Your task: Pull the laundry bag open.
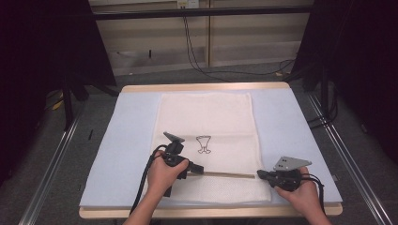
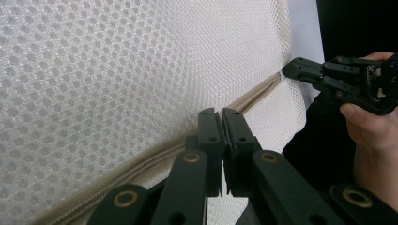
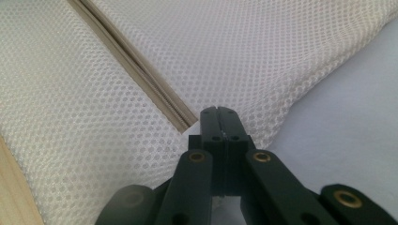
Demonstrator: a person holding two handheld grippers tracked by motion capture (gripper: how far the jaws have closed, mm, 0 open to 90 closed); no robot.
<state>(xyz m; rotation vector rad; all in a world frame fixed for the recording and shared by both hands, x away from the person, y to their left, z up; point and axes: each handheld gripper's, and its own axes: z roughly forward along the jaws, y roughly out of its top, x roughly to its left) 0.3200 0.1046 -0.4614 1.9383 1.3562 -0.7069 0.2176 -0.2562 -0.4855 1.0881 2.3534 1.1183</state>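
The left tool is clamping shut at the zipper of the mesh laundry bag, which is lying flat on the surface. The right tool is pinching closed on the bag's edge by the zipper's end. Pulling unevenly could be bunching the mesh or jamming the slider. Nothing is blocking the way.

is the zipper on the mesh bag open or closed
Closed, as far as it shows. The zipper runs as one flat unbroken line across the mesh bag, its two tapes meeting with no gap in either gripper view.
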